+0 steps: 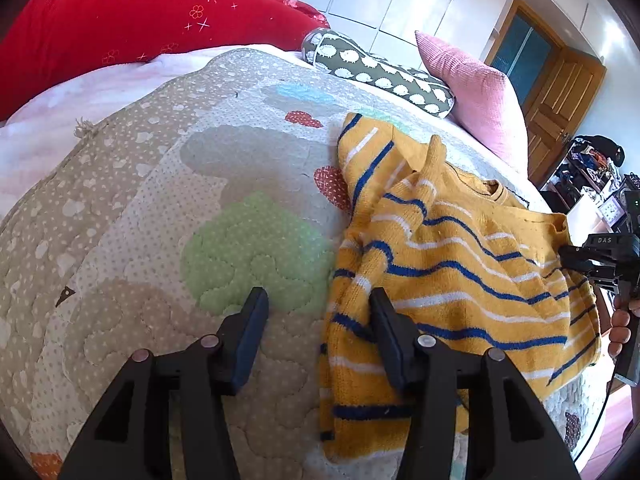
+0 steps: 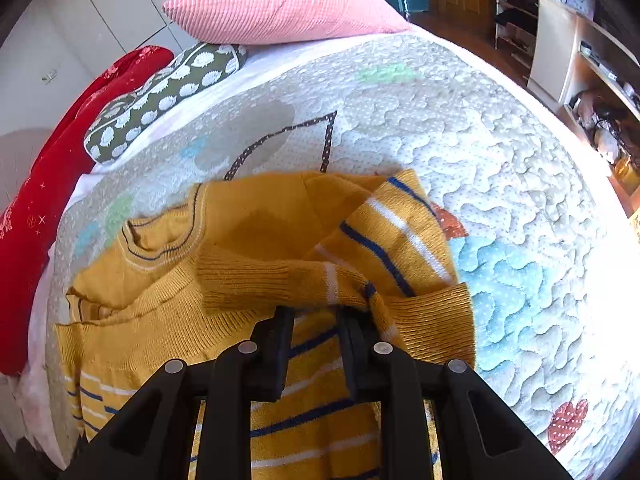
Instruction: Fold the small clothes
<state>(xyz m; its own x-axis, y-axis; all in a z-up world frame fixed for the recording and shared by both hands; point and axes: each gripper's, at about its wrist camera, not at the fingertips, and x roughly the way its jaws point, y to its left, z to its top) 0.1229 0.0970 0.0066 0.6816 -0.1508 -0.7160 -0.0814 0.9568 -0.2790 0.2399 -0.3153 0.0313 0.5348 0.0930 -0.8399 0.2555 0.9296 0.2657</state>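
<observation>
A small mustard-yellow knitted sweater with navy and white stripes point(image 1: 452, 264) lay rumpled on a quilted bedspread with pale dotted patches in green, blue and beige point(image 1: 168, 216). The left gripper point(image 1: 320, 312) stood with its two black fingers spread wide apart and nothing between them; its left finger hung over a light green patch of the quilt, while its right finger rested at the near-left edge of the sweater, so that the garment stretched away to the right and ahead of that claw. A striped sleeve was folded up beyond the right finger, toward the head of the bed. In the right wrist view the right gripper point(image 2: 316, 316) had its fingers fairly close together, with a gap between them through which the striped body of the sweater point(image 2: 240, 240) showed; a ribbed cuff and sleeve fold draped just over the fingertips, hiding them, so whether this claw pinched the fabric could not be told. The neckline lay ahead and to the left of that claw, the striped sleeve ahead and to the right. In the left wrist view the right gripper point(image 1: 576, 262) touched the far right edge of the sweater. Beyond both claws lay a pink ribbed pillow point(image 2: 280, 4), a grey bolster printed with white hedgehogs point(image 2: 160, 100), and a red patterned cushion point(image 1: 140, 12).
</observation>
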